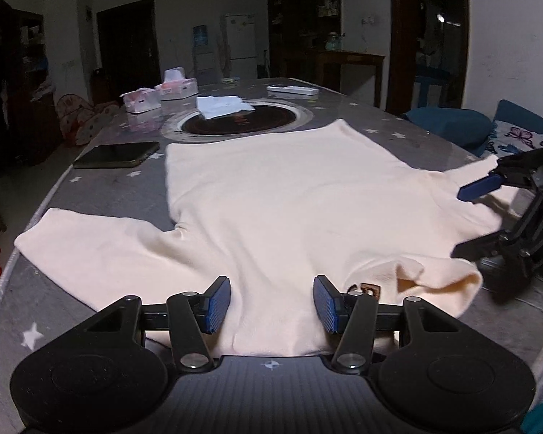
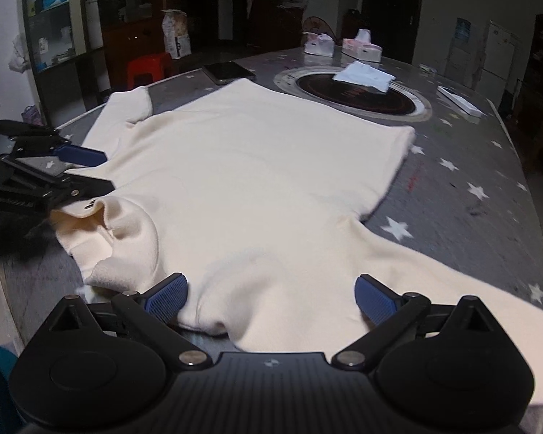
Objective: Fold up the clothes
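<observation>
Table: grey star-print cover, with a round dark inset plate at its centre. All positions below are taken from that plate.

Cream sweater: lies flat on the operator's side of the plate, hem edge just short of the plate's rim, body smooth. One sleeve runs out to the operator's left, the other to the right. The collar, at the end furthest from the plate, is rumpled and partly turned over. No fold is made yet.

Left gripper: at the shoulder edge, far side of the garment from the plate, beside the collar. Jaws spread, cloth lying between the pads, nothing pinched.

Right gripper: at the same edge on the other side of the collar. Jaws spread wide, resting over the shoulder cloth, nothing pinched.

Smaller items: a folded white cloth on the plate; two tissue boxes beyond it; a dark phone beside the hem corner.

Assessment: the step appears to be taking hold at the shoulders. Recommended: flatten the collar first, close each jaw on both cloth layers at matching points, then lift evenly so the seam lines stay parallel. Risk: a single-layer pinch would drag the top layer and skew the fold.
</observation>
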`<state>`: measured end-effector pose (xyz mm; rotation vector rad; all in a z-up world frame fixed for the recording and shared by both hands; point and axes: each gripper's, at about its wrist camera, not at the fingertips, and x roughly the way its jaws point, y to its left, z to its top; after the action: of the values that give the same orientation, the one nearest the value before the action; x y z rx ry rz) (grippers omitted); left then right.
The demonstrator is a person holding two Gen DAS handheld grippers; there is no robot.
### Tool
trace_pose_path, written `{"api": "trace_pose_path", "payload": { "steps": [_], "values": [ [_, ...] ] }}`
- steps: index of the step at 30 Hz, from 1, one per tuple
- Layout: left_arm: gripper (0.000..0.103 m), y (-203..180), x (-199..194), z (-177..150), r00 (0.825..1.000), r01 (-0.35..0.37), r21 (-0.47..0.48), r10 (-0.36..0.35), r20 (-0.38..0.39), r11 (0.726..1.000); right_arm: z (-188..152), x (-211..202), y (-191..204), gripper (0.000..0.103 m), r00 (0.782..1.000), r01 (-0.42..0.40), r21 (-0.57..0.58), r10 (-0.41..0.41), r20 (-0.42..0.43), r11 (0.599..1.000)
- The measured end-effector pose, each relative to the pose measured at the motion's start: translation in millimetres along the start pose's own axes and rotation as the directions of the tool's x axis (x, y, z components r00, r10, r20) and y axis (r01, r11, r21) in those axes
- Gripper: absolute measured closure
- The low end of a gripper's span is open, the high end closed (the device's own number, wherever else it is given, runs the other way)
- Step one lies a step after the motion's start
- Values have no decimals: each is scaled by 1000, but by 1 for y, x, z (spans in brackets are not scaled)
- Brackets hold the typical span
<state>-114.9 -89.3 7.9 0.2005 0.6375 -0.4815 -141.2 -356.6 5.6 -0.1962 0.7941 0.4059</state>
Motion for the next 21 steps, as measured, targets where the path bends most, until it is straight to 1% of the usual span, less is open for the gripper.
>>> {"api": "trace_pose_path", "payload": {
  "steps": [3, 6, 7, 10, 13, 15, 17, 19, 20, 21],
  "values": [
    [47, -2, -2, 1, 1000, 29, 5, -29, -3, 1000, -6, -7, -6, 3, 1000, 8, 19, -8, -8, 1000],
    [47, 13, -3, 9, 1000, 23, -52, -23, -5, 998, -9, -13, -10, 4, 1000, 12, 43, -12, -7, 999],
    [47, 20, -2, 12, 1000, 7, -71, -7, -5, 997, -9, -14, -11, 4, 1000, 14, 53, -14, -2, 999],
    [47, 45, 4, 19, 995, -100, -128, 100, -9, 987, -8, -18, -16, 4, 999, 23, 94, -25, 23, 995],
    [47, 70, 10, 26, 979, -205, -184, 205, -18, 961, -6, -19, -23, 4, 998, 40, 126, -46, 43, 991],
    [47, 87, 14, 31, 961, -273, -220, 274, -28, 936, -5, -19, -28, 4, 997, 51, 143, -59, 50, 988],
    [47, 104, 18, 36, 939, -339, -256, 341, -41, 905, -6, -18, -30, 3, 996, 59, 151, -67, 50, 987],
    [49, 120, 28, 38, 921, -387, -291, 385, -67, 875, -7, -17, -30, 3, 996, 64, 153, -73, 50, 986],
    [49, 126, 34, 37, 915, -400, -303, 395, -83, 865, -7, -17, -30, 3, 996, 67, 153, -75, 49, 986],
    [50, 131, 39, 35, 914, -405, -306, 394, -100, 862, -8, -16, -30, 3, 996, 69, 153, -77, 48, 986]
  ]
}}
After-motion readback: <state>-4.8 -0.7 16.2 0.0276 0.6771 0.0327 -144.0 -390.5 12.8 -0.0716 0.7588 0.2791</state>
